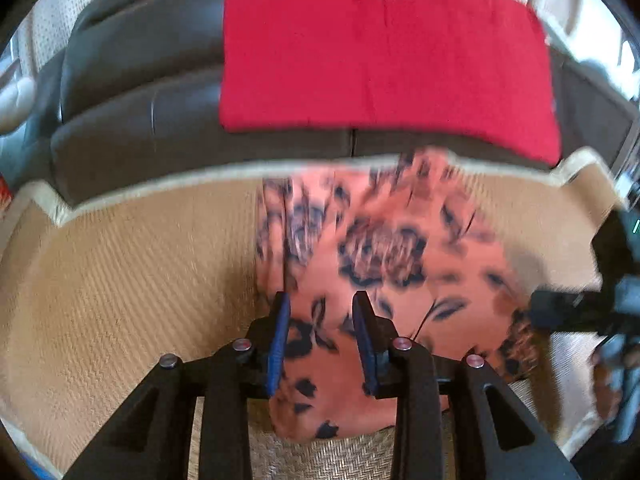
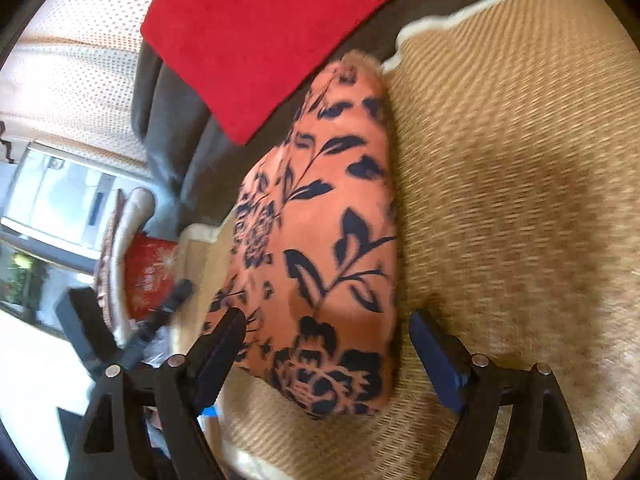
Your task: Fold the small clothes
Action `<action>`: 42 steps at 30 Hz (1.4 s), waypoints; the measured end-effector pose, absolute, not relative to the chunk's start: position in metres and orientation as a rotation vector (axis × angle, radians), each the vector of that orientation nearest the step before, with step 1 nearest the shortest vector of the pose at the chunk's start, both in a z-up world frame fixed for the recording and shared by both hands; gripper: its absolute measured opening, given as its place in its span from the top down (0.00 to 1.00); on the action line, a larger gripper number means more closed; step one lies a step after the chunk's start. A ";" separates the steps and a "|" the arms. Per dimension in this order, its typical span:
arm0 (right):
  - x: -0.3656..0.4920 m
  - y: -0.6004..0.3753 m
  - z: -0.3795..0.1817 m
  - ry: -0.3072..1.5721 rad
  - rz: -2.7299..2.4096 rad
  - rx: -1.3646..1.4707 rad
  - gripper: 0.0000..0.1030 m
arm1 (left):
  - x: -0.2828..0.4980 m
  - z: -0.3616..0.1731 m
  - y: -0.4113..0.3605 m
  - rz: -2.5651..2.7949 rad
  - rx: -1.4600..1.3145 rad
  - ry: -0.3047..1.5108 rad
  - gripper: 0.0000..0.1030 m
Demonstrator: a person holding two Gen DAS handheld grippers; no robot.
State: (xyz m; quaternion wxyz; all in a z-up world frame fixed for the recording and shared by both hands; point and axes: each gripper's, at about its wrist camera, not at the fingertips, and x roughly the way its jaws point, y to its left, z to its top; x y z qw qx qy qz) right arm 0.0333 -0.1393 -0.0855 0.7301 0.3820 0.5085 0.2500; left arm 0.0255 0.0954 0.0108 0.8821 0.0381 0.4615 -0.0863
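Observation:
A small orange garment with a dark floral print [image 1: 380, 264] lies folded on a woven tan mat [image 1: 132, 280]. My left gripper [image 1: 322, 312] hovers over its near left part with its jaws open and nothing between them. In the right wrist view the same garment [image 2: 320, 248] lies as a long folded shape. My right gripper [image 2: 328, 332] is open wide, its fingers standing either side of the garment's near end. The right gripper also shows at the right edge of the left wrist view [image 1: 592, 312].
A red cloth [image 1: 380, 52] is draped over the dark leather sofa back [image 1: 132, 92] behind the mat. In the right wrist view a red patterned cushion [image 2: 150, 272] and a window lie to the left. The tan mat [image 2: 520, 200] stretches to the right.

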 end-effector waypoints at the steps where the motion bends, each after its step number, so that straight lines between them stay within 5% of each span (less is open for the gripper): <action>1: 0.039 -0.136 -0.092 1.168 0.551 0.864 0.16 | 0.028 -0.003 0.097 -0.149 0.092 1.002 0.68; 3: 0.048 -0.126 -0.098 1.244 0.533 0.829 0.16 | 0.027 -0.024 0.101 -0.085 0.106 1.020 0.65; 4: 0.050 -0.121 -0.096 1.247 0.529 0.805 0.27 | 0.024 -0.024 0.103 -0.077 0.106 1.001 0.64; 6: 0.054 -0.111 -0.086 1.253 0.519 0.727 0.69 | 0.021 -0.023 0.107 -0.062 0.094 1.001 0.64; 7: 0.052 -0.107 -0.078 1.233 0.513 0.687 0.70 | 0.021 -0.023 0.110 -0.060 0.087 1.003 0.63; 11: 0.039 -0.087 -0.059 1.175 0.457 0.455 0.67 | 0.016 -0.030 0.123 -0.071 0.005 1.020 0.54; 15: 0.046 -0.114 -0.077 1.177 0.481 0.676 0.25 | 0.009 -0.027 0.135 -0.083 -0.021 1.014 0.54; 17: 0.055 -0.124 -0.071 1.127 0.488 0.740 0.15 | 0.007 -0.027 0.137 -0.086 -0.021 1.011 0.54; 20: 0.093 -0.128 -0.086 1.172 0.511 0.859 0.16 | 0.016 -0.035 0.131 -0.089 -0.050 1.010 0.53; 22: 0.114 -0.114 -0.094 1.226 0.519 0.779 0.53 | 0.013 -0.034 0.135 -0.093 -0.057 1.005 0.53; 24: 0.116 -0.101 -0.075 1.206 0.511 0.641 0.64 | 0.015 -0.042 0.140 -0.093 -0.064 1.005 0.53; 27: 0.099 -0.081 -0.042 1.100 0.501 0.420 0.63 | 0.014 -0.046 0.140 -0.097 -0.063 1.000 0.52; 29: 0.108 -0.083 -0.061 1.170 0.478 0.444 0.40 | 0.013 -0.046 0.142 -0.102 -0.064 0.998 0.52; 34: 0.134 -0.101 -0.080 1.163 0.472 0.680 0.23 | 0.011 -0.045 0.141 -0.099 -0.060 1.002 0.51; 36: 0.152 -0.104 -0.083 1.137 0.446 0.714 0.27 | 0.013 -0.046 0.139 -0.095 -0.061 1.004 0.51; 37: 0.158 -0.104 -0.086 1.146 0.452 0.706 0.58 | 0.013 -0.046 0.138 -0.091 -0.058 1.005 0.51; 42: 0.154 -0.080 -0.052 1.092 0.411 0.466 0.62 | 0.015 -0.047 0.134 -0.086 -0.053 1.004 0.51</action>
